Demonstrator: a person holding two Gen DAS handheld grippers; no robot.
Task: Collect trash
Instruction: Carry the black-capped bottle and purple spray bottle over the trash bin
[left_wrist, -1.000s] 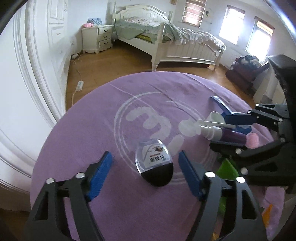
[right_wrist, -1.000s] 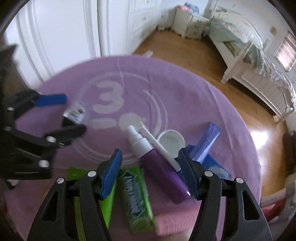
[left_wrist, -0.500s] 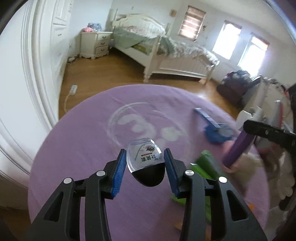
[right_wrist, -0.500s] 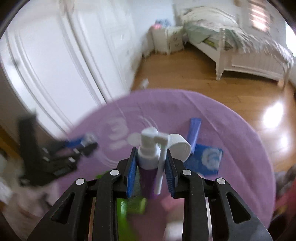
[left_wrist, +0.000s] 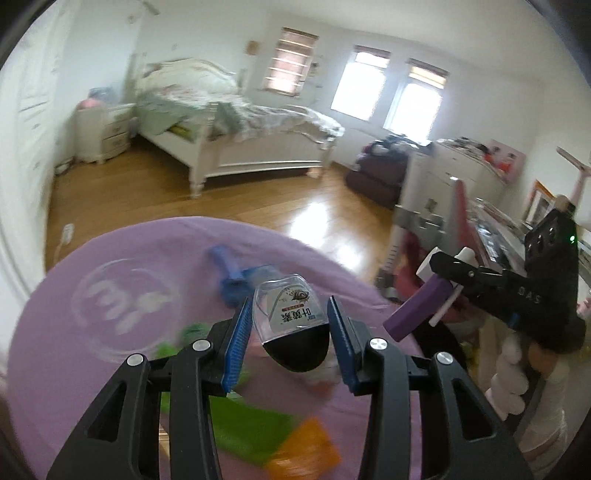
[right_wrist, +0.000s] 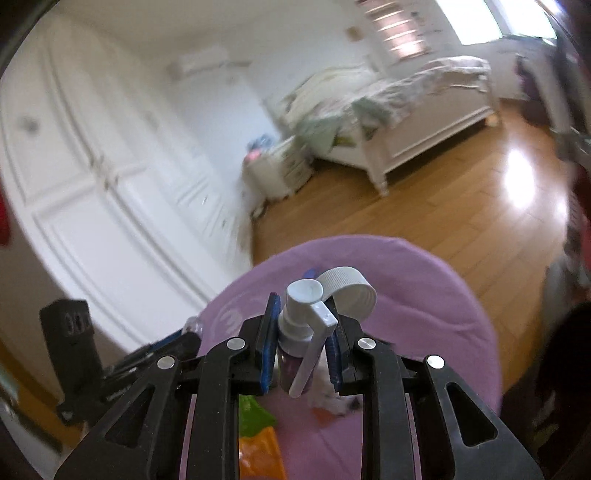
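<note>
My left gripper (left_wrist: 290, 325) is shut on a small clear bottle with a black cap (left_wrist: 291, 325) and holds it above the round purple table (left_wrist: 122, 266). My right gripper (right_wrist: 301, 343) is shut on a purple spray bottle (right_wrist: 299, 332) with a white nozzle, lifted off the table; it also shows in the left wrist view (left_wrist: 421, 306), off the table's right side. Green packets (left_wrist: 243, 421), an orange wrapper (left_wrist: 306, 454) and blue wrappers (left_wrist: 236, 277) lie on the table.
A white cap (right_wrist: 349, 288) shows just behind the spray nozzle. A white bed (left_wrist: 236, 136) and nightstand (left_wrist: 103, 133) stand across the wooden floor. White wardrobe doors (right_wrist: 92, 177) are to the left. A cluttered desk (left_wrist: 491, 221) is on the right.
Both grippers closed on their bottles and lifted them off the table. The right gripper swung out to the right past the table edge; the left followed rightward.
</note>
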